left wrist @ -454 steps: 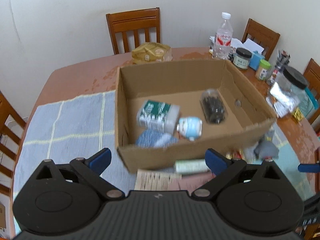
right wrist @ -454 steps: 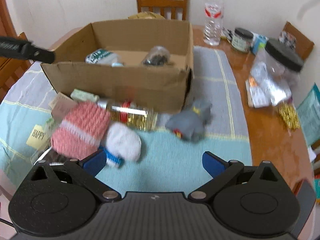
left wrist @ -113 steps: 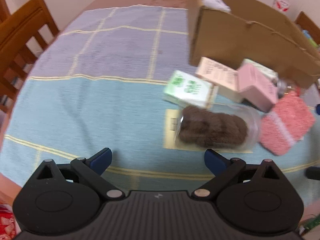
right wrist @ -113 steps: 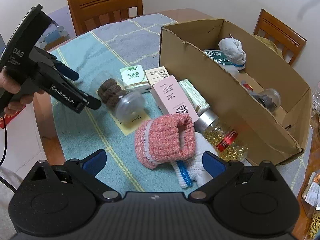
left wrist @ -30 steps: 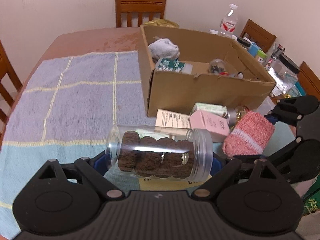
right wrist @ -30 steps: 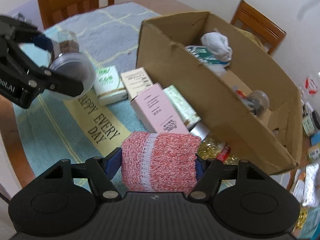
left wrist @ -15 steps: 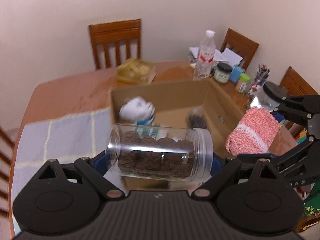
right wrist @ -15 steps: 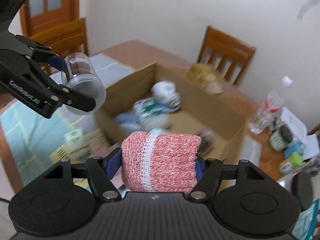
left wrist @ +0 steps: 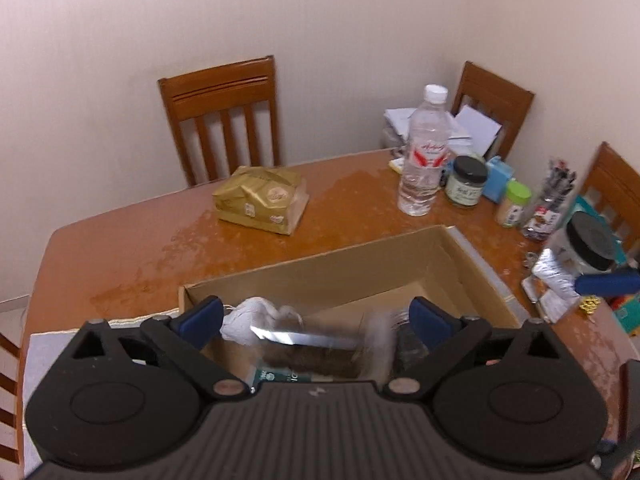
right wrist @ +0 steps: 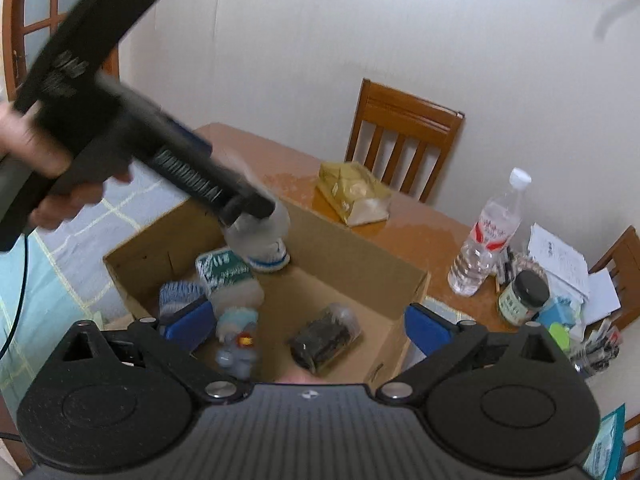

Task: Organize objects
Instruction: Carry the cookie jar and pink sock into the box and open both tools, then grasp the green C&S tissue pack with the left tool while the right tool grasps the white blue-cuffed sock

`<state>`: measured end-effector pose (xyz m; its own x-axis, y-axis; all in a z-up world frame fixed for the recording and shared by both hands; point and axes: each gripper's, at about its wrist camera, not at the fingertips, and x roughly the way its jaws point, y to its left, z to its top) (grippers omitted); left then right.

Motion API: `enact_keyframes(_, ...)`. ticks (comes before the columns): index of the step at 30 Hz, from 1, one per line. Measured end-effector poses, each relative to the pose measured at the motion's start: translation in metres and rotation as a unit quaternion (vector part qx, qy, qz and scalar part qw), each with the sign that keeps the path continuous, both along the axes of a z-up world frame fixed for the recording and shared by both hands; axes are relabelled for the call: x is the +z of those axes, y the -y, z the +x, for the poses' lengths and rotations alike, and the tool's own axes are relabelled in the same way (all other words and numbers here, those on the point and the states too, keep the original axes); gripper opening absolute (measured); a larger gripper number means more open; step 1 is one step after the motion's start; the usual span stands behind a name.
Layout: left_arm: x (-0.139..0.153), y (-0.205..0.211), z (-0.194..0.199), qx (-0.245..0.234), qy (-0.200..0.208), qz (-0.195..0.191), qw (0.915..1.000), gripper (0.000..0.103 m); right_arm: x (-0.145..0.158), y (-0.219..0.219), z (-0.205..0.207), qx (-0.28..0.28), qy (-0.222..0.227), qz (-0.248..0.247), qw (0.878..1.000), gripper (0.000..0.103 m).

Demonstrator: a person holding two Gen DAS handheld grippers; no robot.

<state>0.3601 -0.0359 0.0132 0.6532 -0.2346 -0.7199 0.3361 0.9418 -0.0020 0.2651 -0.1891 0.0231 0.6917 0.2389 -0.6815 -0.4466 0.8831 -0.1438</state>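
Note:
An open cardboard box (left wrist: 360,268) stands on the table; it also shows in the right wrist view (right wrist: 352,252). My left gripper (left wrist: 316,316) is open above the box, and the clear cookie jar (left wrist: 320,354) is a blur falling between its jaws into the box. My right gripper (right wrist: 308,326) is open and empty over the box; a pink patch (right wrist: 298,378) shows just below it. Inside lie a white sock (right wrist: 264,240), a green-labelled pouch (right wrist: 228,274), a blue cloth (right wrist: 178,294), a small figurine (right wrist: 238,336) and a dark jar (right wrist: 324,336).
On the wooden table (left wrist: 140,240) behind the box are a gold packet (left wrist: 260,200), a water bottle (left wrist: 424,160), small jars (left wrist: 466,180), pens and a black-lidded container (left wrist: 588,246). Chairs (left wrist: 220,116) surround the table. A blue checked cloth (right wrist: 80,232) lies at left.
Both grippers have opened over the box. The cookie jar has dropped out of the left jaws and the pink knitted piece has left the right jaws.

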Motion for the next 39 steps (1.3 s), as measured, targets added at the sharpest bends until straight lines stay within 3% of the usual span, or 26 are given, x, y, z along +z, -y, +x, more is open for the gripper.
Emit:
enact_keyframes(9,-0.004,-0.003,-0.015,0.024,-0.012,0.009,0.9996,0.1,-0.023,0.016,-0.018,-0.001,-0.033,0.004,0.999,0.103)
enact_keyframes(25,-0.002,-0.018,-0.094,0.068,0.007,0.026,0.9973,0.1,-0.054,0.041,-0.038,-0.026,-0.094,0.059,0.993,0.103)
enact_keyframes(32,-0.017,-0.043,-0.121,0.053,-0.001,0.013,0.9985,0.1,-0.074,0.036,-0.049,-0.066,-0.128,0.075,0.987,0.103)
enact_keyframes(39,-0.038,-0.07,-0.143,0.011,-0.008,0.028,0.9995,0.1,-0.095,0.011,-0.065,-0.104,-0.145,0.082,0.981,0.103)
